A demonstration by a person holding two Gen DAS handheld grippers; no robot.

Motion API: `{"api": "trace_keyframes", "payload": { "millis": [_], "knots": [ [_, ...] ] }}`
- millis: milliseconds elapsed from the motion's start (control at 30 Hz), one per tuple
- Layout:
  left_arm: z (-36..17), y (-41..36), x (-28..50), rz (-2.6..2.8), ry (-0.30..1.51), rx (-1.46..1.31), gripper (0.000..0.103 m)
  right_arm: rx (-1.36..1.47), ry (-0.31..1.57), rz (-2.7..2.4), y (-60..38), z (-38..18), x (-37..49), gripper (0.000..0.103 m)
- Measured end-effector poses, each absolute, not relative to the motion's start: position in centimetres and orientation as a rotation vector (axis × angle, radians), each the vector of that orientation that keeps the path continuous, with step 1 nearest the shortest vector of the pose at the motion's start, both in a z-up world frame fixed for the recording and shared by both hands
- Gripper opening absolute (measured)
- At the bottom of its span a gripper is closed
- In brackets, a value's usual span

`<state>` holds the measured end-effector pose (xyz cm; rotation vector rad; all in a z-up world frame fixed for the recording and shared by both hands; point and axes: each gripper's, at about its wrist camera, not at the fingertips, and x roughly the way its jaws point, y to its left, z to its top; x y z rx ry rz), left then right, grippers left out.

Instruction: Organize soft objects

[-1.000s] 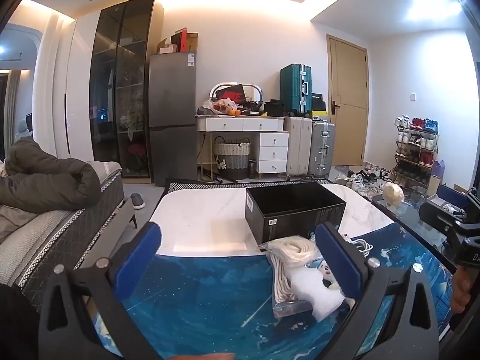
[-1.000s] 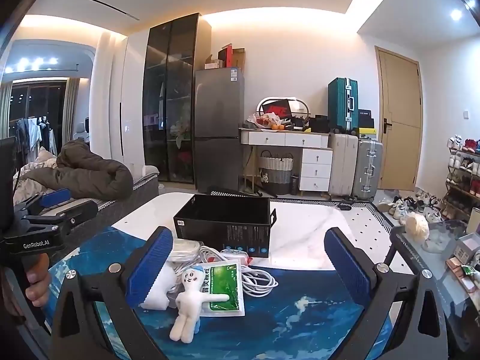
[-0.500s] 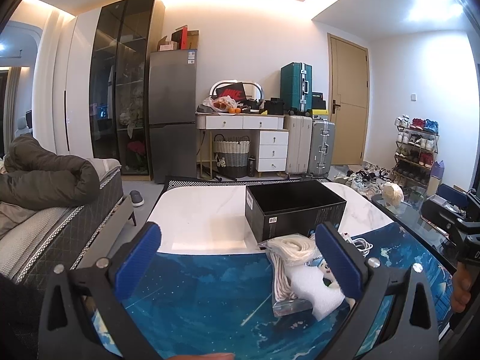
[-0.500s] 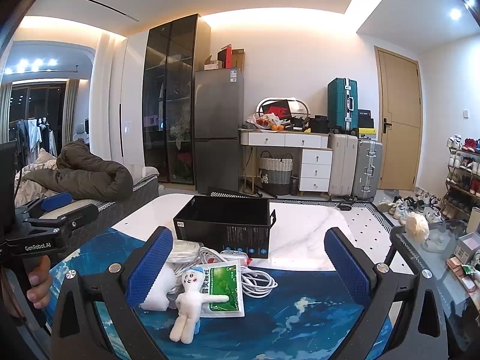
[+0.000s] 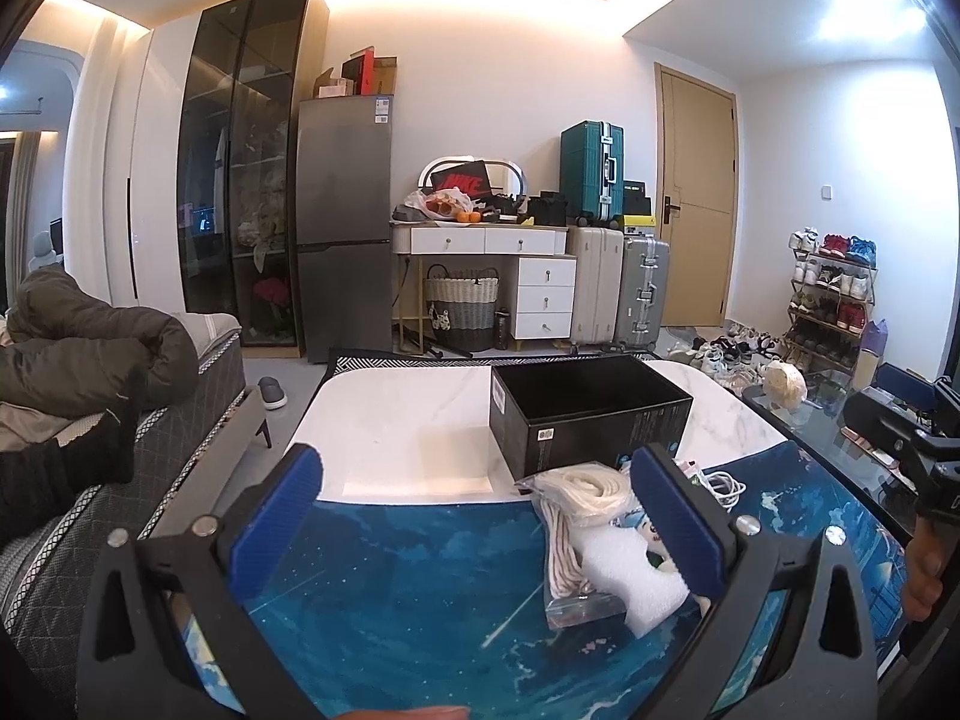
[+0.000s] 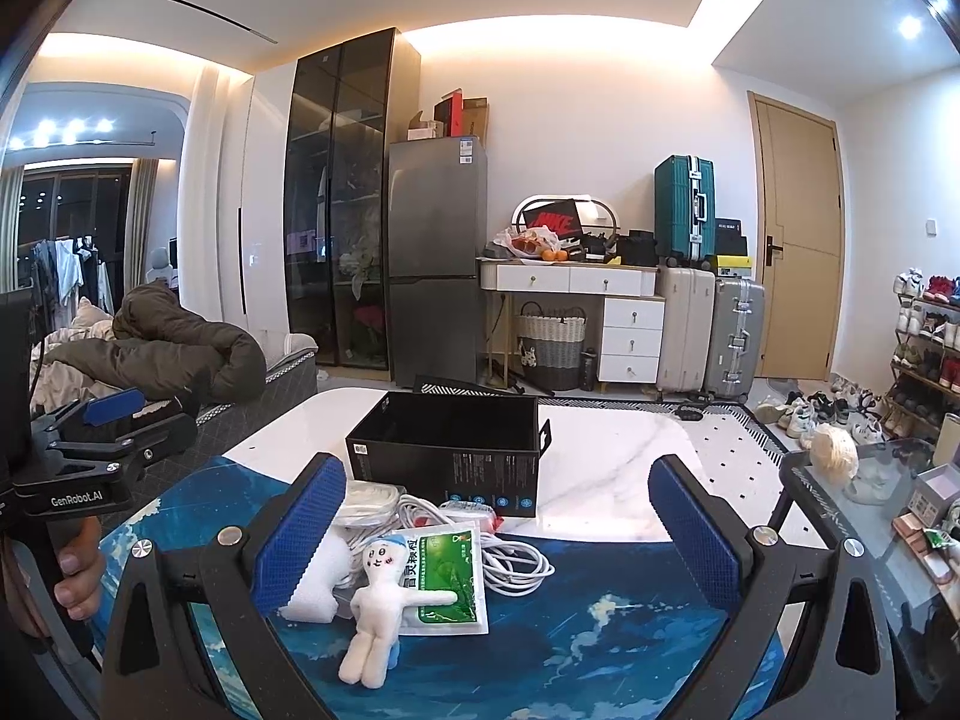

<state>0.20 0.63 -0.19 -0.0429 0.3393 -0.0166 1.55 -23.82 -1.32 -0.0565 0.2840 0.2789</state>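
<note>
An open black box (image 5: 591,414) (image 6: 447,450) stands on the white table, behind a pile of soft things on the blue mat. The pile holds a bagged white rope (image 5: 579,501), a white foam piece (image 5: 636,576) (image 6: 312,582), a small white plush doll (image 6: 375,594), a green sachet (image 6: 447,579) and a white cable (image 6: 510,558). My left gripper (image 5: 474,531) is open, left of the pile, its right finger in front of it. My right gripper (image 6: 495,531) is open, with the doll and sachet showing between its fingers.
The blue mat (image 5: 390,588) (image 6: 600,630) covers the near part of the marble table (image 5: 408,432). A bed with a dark jacket (image 5: 90,360) lies left. A glass side table (image 6: 870,498) with small items stands right. Each view shows the other gripper held in a hand (image 6: 72,570).
</note>
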Motion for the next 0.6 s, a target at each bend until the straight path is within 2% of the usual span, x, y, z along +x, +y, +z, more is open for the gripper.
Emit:
{"api": "trace_keyframes", "payload": {
  "millis": [600],
  "knots": [
    [-0.16, 0.69, 0.03, -0.039, 0.341, -0.079, 0.103, -0.043, 0.275, 0.279, -24.25, -1.45, 1.59, 0.103]
  ]
}}
